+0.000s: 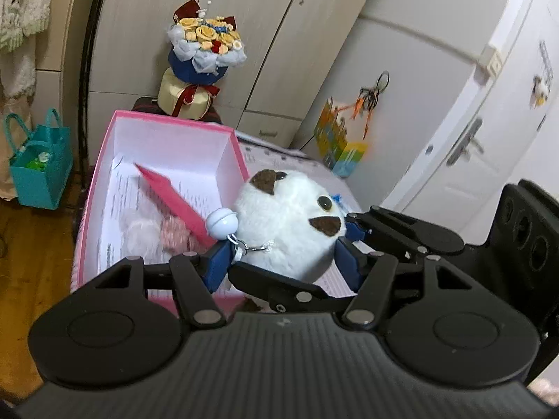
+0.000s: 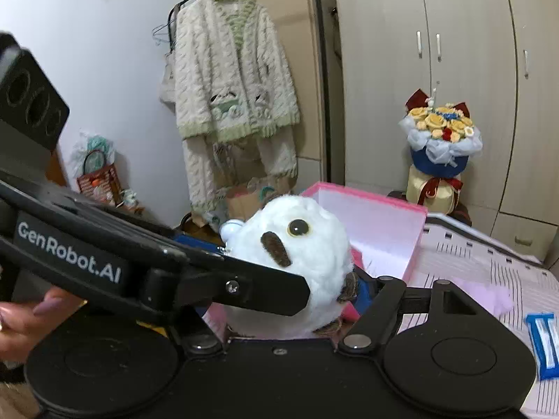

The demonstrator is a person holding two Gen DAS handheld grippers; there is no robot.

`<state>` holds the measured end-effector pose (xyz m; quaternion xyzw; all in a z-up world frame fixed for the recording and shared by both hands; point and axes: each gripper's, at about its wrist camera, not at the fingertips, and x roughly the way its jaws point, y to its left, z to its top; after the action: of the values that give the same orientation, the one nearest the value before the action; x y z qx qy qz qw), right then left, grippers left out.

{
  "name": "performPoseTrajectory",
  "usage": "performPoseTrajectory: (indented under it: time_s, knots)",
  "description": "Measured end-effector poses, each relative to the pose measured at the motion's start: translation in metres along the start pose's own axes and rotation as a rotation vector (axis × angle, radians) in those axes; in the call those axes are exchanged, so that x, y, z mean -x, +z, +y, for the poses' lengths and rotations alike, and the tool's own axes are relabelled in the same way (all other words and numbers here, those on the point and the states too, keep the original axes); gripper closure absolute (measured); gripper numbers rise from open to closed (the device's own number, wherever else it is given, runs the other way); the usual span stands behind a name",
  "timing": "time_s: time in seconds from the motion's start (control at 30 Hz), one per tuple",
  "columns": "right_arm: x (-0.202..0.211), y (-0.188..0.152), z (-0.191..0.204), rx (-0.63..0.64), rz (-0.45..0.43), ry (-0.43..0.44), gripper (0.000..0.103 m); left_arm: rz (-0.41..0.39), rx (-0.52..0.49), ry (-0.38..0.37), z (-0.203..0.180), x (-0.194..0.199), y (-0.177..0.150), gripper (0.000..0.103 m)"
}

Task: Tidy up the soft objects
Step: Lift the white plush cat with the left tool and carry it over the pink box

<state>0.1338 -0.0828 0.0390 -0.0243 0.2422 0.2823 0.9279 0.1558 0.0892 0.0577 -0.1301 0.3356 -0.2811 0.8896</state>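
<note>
A round white plush toy (image 1: 286, 216) with brown patches, a dark eye and a pale blue bell (image 1: 222, 223) on a chain hangs in the air, just in front of an open pink box (image 1: 241, 155). My left gripper (image 1: 284, 258) is shut on it, its blue pads pressed into the toy's left and right sides. The right gripper's fingers (image 1: 401, 230) reach in from the right and clamp the same toy. In the right wrist view my right gripper (image 2: 276, 269) holds the plush toy (image 2: 304, 244), while a left gripper finger (image 2: 265, 289) crosses in front. The pink box (image 2: 380, 206) holds papers, a red card and soft pinkish things.
A flower bouquet (image 1: 206, 52) stands behind the box by the wardrobe. A teal bag (image 1: 38, 171) sits on the wooden floor at left. On the patterned bed cover lie a pink fluffy item (image 2: 489, 296) and a blue packet (image 2: 545, 342). A knitted cardigan (image 2: 230, 80) hangs on a rack.
</note>
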Motion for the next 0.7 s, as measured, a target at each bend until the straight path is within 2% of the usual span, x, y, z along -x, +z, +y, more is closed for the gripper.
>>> performPoseTrajectory:
  time_s: [0.23,0.57,0.7]
  knots:
    - [-0.042,0.026,-0.023,-0.024,0.01,-0.026,0.024,-0.008,0.059,-0.034,0.037,-0.036,0.032,0.041]
    - [-0.105,0.024,-0.061,-0.064,0.083,-0.068,0.024,0.051,0.124,-0.066,0.081,-0.11,0.046,0.039]
    - [-0.127,0.018,-0.071,-0.059,0.138,-0.056,0.024,0.099,0.153,-0.05,0.095,-0.132,0.044,0.039]
